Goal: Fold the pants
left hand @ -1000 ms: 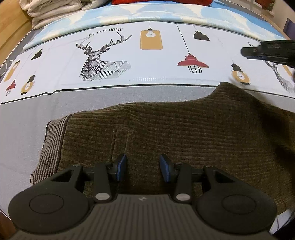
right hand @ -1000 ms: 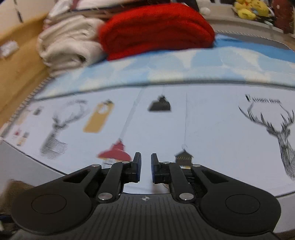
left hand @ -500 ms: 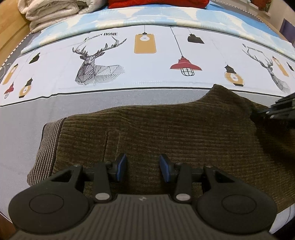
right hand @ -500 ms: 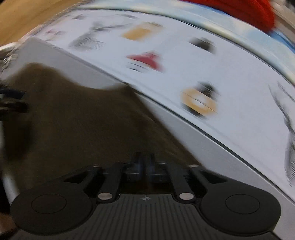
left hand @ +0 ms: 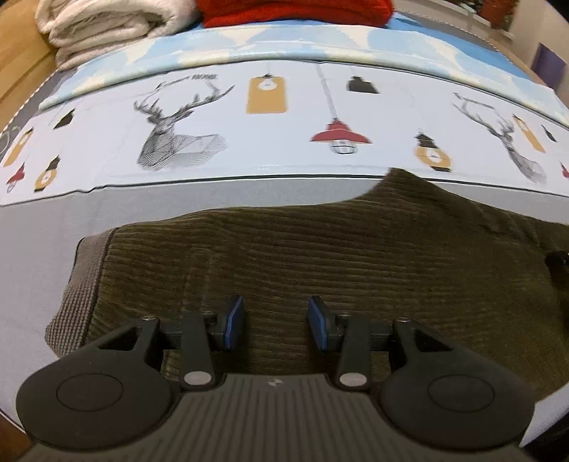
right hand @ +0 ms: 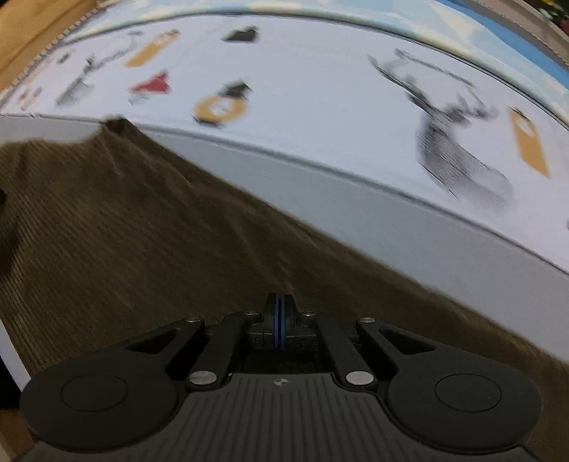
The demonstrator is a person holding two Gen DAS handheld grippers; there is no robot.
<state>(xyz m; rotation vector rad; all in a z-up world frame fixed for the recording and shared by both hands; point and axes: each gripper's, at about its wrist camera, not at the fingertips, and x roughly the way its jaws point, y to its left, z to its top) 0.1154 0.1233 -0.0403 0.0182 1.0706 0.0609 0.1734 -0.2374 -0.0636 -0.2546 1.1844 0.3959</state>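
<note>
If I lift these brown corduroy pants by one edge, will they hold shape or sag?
The corduroy pants will probably sag: they lie limp with soft wrinkles and a rumpled peak at the far edge. The thick ribbed cloth looks fairly heavy, so expect drag on the bedsheet. The ribs should give grip, so slipping seems unlikely.

Bare sheet (left hand: 284, 106) beyond pants (left hand: 320, 256); folded blankets (left hand: 106, 25) block far edge

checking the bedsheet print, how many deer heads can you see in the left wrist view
2: one deer head left of centre beside the orange tag, another deer head near the right edge. The pants may hide more.
</note>
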